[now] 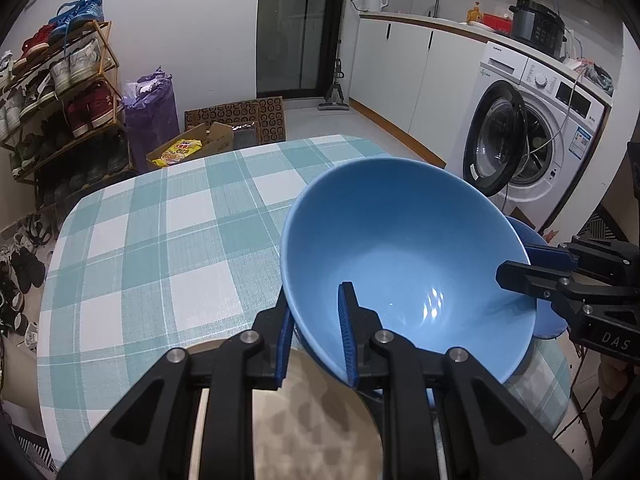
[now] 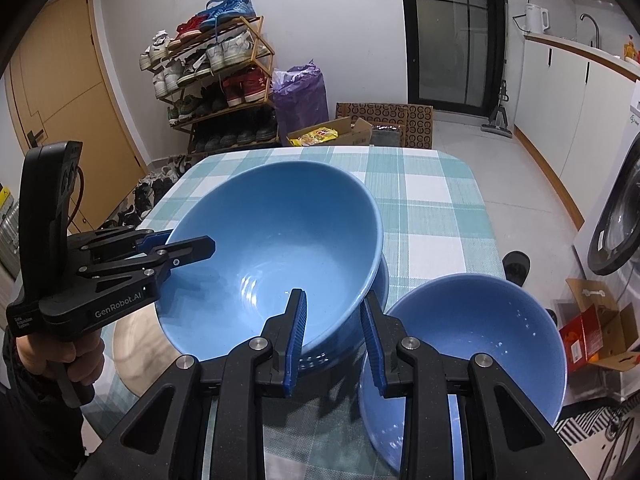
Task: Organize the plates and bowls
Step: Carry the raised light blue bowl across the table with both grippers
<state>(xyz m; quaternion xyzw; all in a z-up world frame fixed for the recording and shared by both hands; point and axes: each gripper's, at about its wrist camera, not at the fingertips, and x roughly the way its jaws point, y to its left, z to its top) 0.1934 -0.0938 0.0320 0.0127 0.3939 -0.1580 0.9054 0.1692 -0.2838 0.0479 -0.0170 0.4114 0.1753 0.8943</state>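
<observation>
One desk with a blue and white checked cloth holds everything. The big blue bowl is tipped up over the near part of the desk. A tan round plate lies flat on the cloth, just beside the big bowl. A small blue bowl sits close on the big bowl's other side. The left gripper has its fingers squeezed tight on the big bowl's edge, one finger inside and one outside. The right gripper pinches the opposite edge the same way.
</observation>
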